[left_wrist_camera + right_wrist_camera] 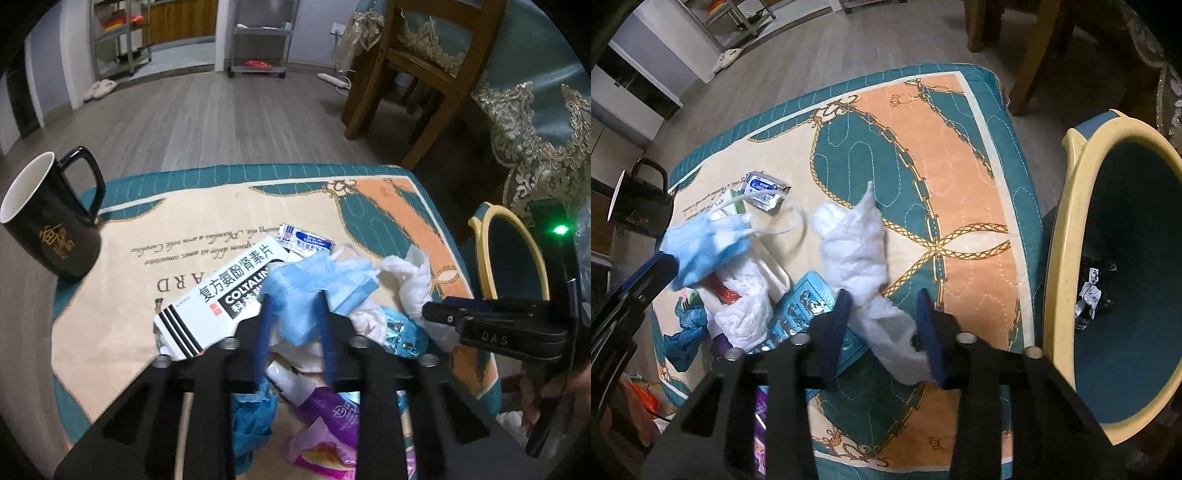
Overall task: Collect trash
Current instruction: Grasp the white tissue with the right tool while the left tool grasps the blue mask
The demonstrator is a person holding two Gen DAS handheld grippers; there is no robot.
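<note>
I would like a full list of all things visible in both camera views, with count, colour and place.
face mask: one, light blue, between the left tongs
tissue: one long wad, white, between the right tongs
medicine box: one, white and black, under the mask
sachet: one, blue-white, far side of pile
blister pack: one, teal foil, mid pile
mug: one, black, left corner
bin: one, yellow rim, teal inside, right of the cloth
cloth: one, teal, orange, cream
left tongs: shut on the mask
right tongs: shut on the tissue

Dim, cool indoor light, brighter toward the far floor (207, 110). Heavy fisheye bending and black vignette at edges. Slight softness throughout; glowing green indicator lamp (560, 230) at right.
</note>
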